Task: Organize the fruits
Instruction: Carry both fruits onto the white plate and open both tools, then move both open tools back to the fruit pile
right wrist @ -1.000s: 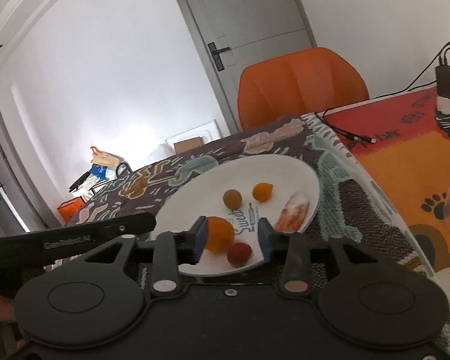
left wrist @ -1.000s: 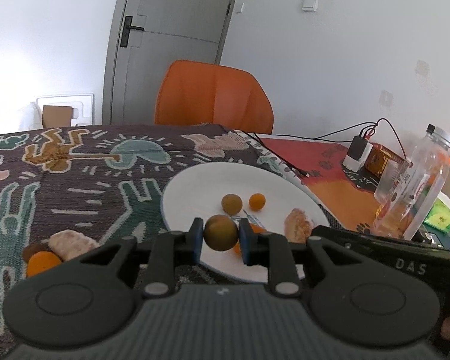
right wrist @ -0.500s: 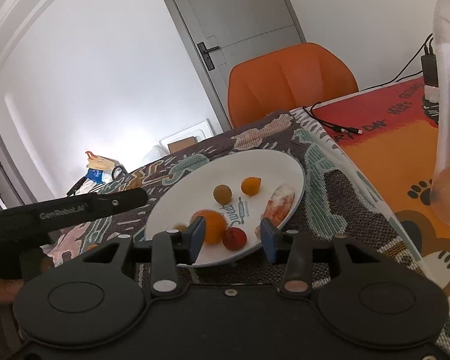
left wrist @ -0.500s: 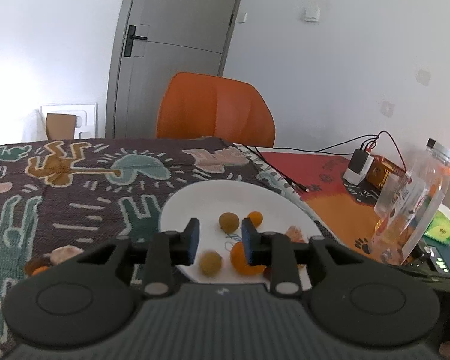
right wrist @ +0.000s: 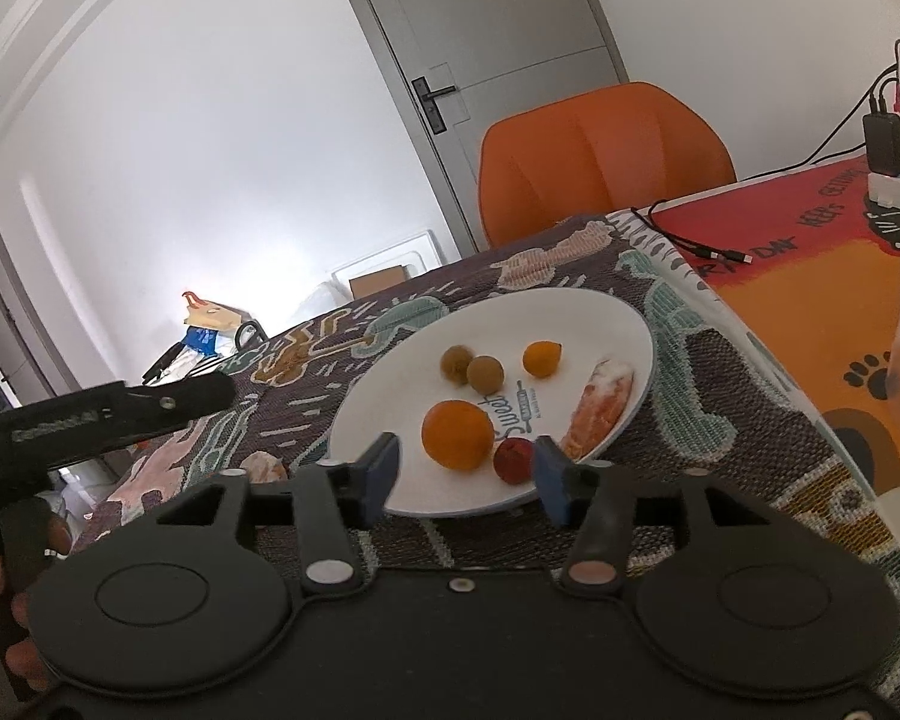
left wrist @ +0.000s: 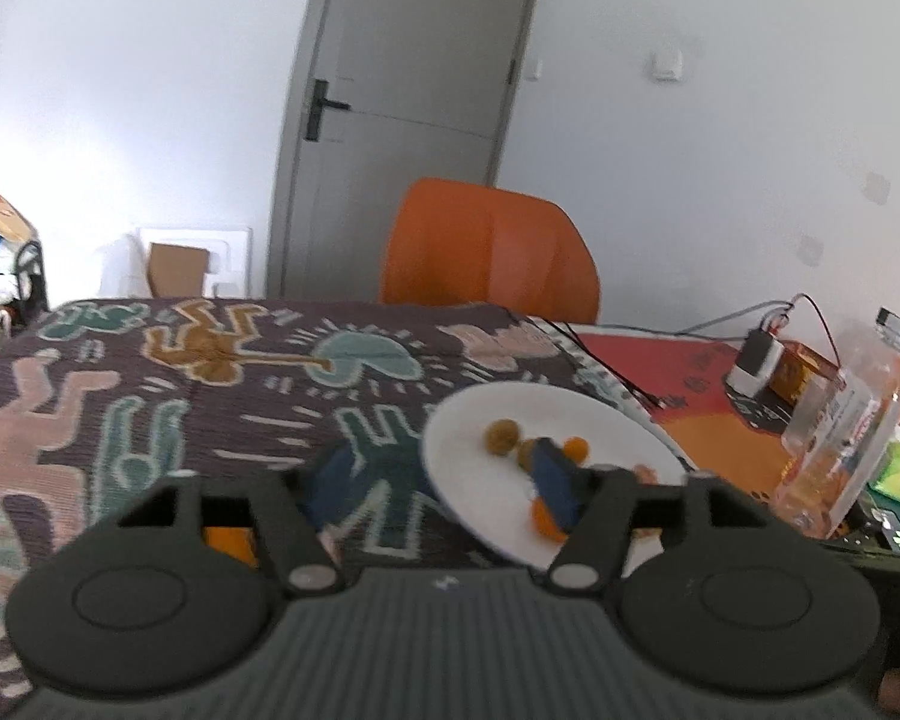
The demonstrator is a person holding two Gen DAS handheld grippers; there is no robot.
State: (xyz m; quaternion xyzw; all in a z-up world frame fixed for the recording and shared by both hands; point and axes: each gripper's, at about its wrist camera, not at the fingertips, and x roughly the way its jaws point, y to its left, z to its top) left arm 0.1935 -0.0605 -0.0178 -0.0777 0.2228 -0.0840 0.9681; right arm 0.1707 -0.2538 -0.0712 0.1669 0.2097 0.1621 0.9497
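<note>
A white plate [right wrist: 600, 312] sits on the patterned cloth. On it lie a large orange [right wrist: 457, 435], a small red fruit [right wrist: 513, 461], two brown round fruits [right wrist: 485, 374], a small orange fruit [right wrist: 541, 359] and a pink peeled segment [right wrist: 599, 411]. My right gripper [right wrist: 465, 480] is open and empty at the plate's near rim. My left gripper [left wrist: 444, 486] is open and empty, left of the plate [left wrist: 480, 480]; its view is blurred. An orange fruit [left wrist: 228, 543] shows behind its left finger. A peeled piece [right wrist: 264, 468] lies on the cloth left of the plate.
An orange chair [right wrist: 600, 156] stands behind the table. A clear bottle [left wrist: 840, 432] stands at the right, by a charger with cables [left wrist: 756, 360] on a red-orange mat [right wrist: 810, 276]. A grey door [left wrist: 402, 120] is behind.
My left gripper let go of the brown fruit onto the plate, opened wide and swung left. My right gripper opened wider and drew back from the large orange.
</note>
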